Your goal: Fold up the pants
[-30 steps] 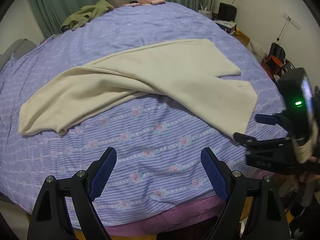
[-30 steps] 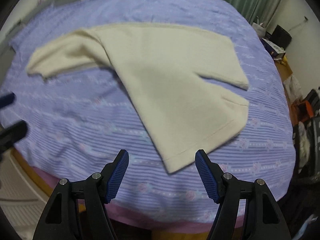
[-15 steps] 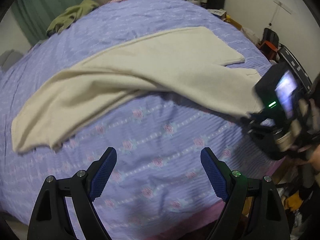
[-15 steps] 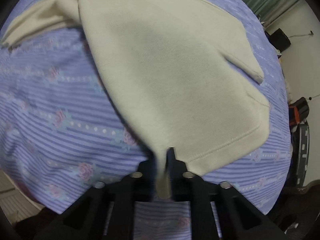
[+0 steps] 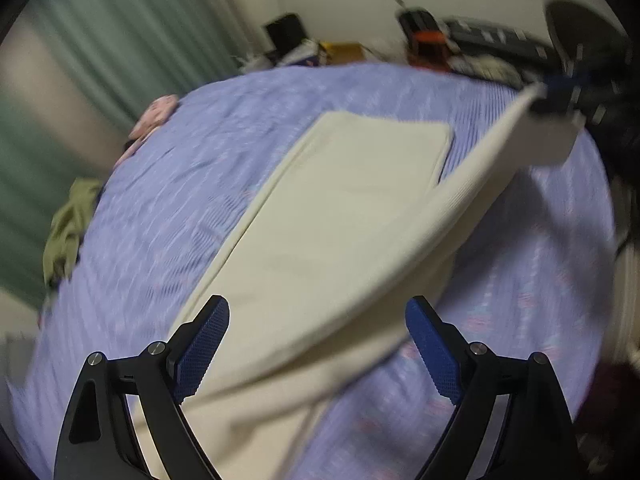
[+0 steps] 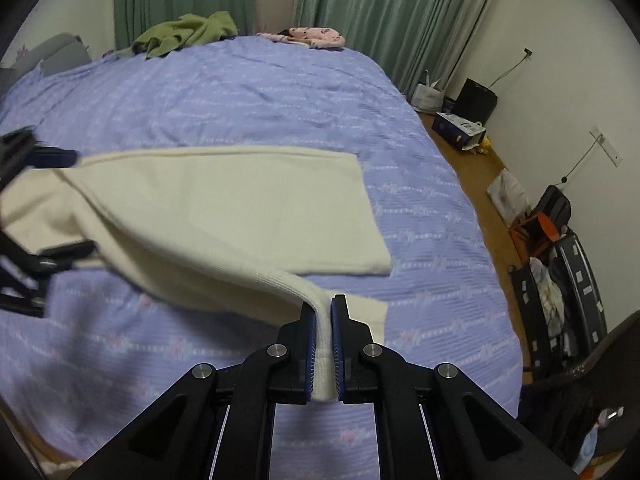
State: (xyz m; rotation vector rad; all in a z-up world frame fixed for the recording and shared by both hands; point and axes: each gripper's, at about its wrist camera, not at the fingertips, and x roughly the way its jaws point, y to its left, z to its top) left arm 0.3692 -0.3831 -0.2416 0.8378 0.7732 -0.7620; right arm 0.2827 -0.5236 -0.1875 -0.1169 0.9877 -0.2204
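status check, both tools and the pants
Right tool shut on pants hem, lifted. Left tool opening over the cloth, gripping nothing. Bed ahead unobstructed.

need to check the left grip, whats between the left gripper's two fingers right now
In the left wrist view, the cream pants run between the open left gripper fingers; the pads don't press them and the jaws are opening.

Bedspread (image 6: 248, 92) beyond the pants (image 6: 224, 208) lies bare up to green garment (image 6: 188, 34)

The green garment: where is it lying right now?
In the right wrist view the green garment lies crumpled at the bed's far left corner, against the curtains, left of a pink item.
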